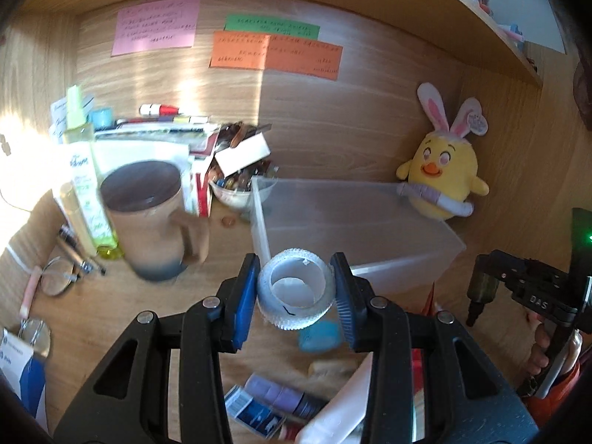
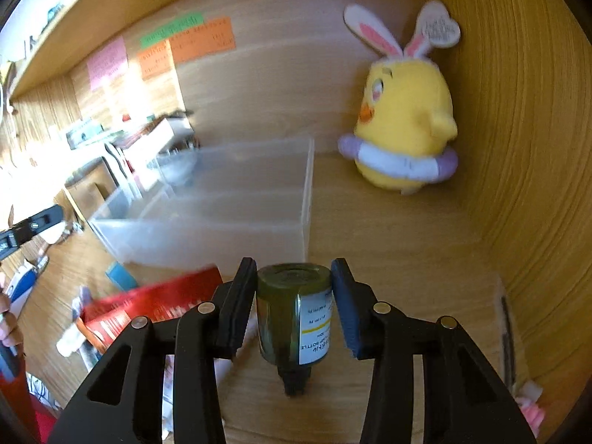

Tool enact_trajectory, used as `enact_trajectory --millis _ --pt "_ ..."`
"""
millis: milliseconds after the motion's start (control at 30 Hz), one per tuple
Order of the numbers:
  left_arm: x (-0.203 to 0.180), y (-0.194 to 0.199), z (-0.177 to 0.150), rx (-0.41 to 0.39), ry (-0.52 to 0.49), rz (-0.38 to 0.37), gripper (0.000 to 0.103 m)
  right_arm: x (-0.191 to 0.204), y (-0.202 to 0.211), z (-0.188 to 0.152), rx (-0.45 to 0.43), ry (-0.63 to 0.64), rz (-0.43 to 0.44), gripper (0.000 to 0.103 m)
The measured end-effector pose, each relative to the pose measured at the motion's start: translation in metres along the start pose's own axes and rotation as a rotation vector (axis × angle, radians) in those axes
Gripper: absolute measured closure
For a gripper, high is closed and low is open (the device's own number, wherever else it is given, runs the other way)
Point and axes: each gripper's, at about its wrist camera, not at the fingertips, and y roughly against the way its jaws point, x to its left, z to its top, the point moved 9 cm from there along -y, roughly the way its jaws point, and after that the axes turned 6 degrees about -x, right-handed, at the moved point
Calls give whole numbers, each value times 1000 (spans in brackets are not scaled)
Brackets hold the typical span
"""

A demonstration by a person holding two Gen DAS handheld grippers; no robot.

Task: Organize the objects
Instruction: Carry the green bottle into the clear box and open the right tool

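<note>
My left gripper (image 1: 295, 294) is shut on a white roll of tape (image 1: 294, 288), held above the wooden desk just in front of a clear plastic bin (image 1: 355, 222). My right gripper (image 2: 294, 307) is shut on a small dark green bottle (image 2: 292, 314) with a white and yellow label, its black cap pointing back toward me. That bottle hangs over the desk near the front corner of the clear plastic bin (image 2: 207, 229). The right gripper (image 1: 525, 292) also shows at the right edge of the left wrist view, in a person's hand.
A brown lidded mug (image 1: 151, 222), a yellow-green spray bottle (image 1: 87, 185), glasses (image 1: 59, 277) and stacked papers crowd the left. A yellow plush chick (image 1: 440, 174) sits at the back right corner. Small boxes and a blue item (image 1: 318, 335) lie below the left gripper; a red packet (image 2: 155, 303) lies left of the right gripper.
</note>
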Motion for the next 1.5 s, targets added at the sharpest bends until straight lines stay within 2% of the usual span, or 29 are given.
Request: enact_trajectory --millis 367,567,700,900,1233,1500 --pt "-12 -34 25 12 0 -26 64 11 19 59 -134 23 34 65" --pt "-16 -57 27 50 -6 -29 64 21 22 95 -209 62 35 65" --pt "-14 -75 23 92 -17 -15 64 30 12 110 -223 80 45 65" --pt "-14 -95 12 154 -32 -14 64 44 -21 115 -182 122 45 65" --pt "-20 -113 -4 193 -77 -15 64 59 -81 80 -2 139 100 65" --pt "-23 -121 -11 225 -87 -36 64 67 -104 66 70 147 126 65"
